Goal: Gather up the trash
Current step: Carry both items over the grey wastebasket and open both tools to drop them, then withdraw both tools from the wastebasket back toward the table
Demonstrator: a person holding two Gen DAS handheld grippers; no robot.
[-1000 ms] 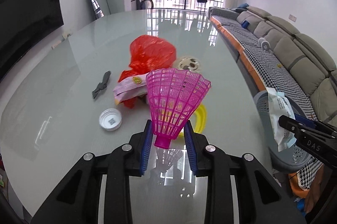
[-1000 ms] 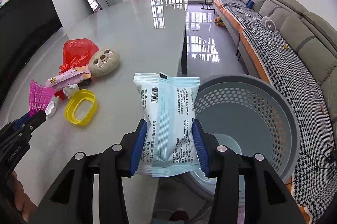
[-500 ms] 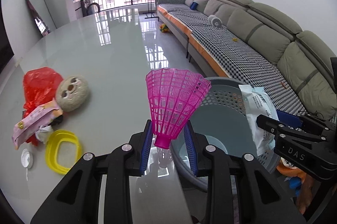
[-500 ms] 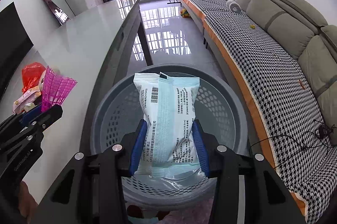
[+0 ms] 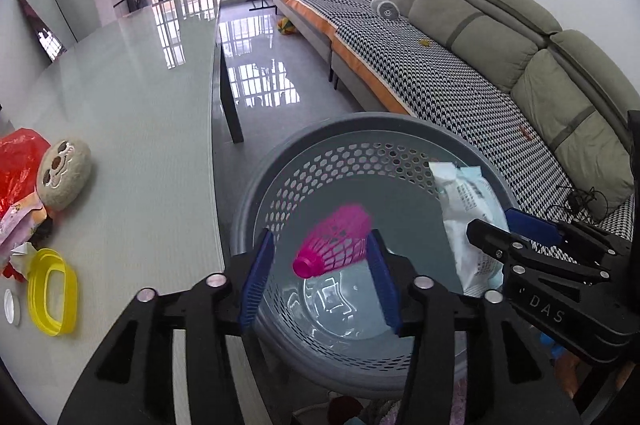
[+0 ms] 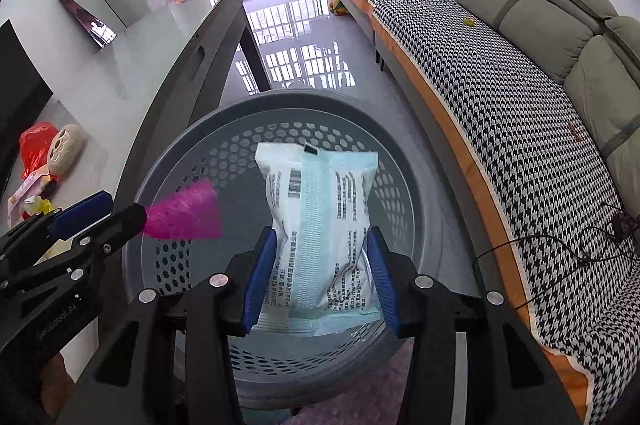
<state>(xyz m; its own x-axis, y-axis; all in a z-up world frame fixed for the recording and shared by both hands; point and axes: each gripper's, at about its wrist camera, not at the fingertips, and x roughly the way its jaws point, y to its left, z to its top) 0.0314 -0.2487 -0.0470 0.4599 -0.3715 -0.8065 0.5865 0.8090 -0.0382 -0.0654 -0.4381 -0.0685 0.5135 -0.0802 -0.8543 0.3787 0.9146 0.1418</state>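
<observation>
Left wrist view: left gripper spread over the grey perforated basket, jaws just opened; pink mesh shuttlecock loose btwn them, tipping, blurred. It's light & could bounce out.

Right wrist view: right gripper pinching crinkly white-blue packet above the basket; could snag on release.

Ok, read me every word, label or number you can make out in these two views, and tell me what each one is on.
"DAS": on the right tongs, seen from the left wrist.
"Genrobot.AI", roughly, partly unclear: on the left tongs, seen from the right wrist.
White packet: a barcode and dense print, too small to read.
Nothing else is legible.
</observation>
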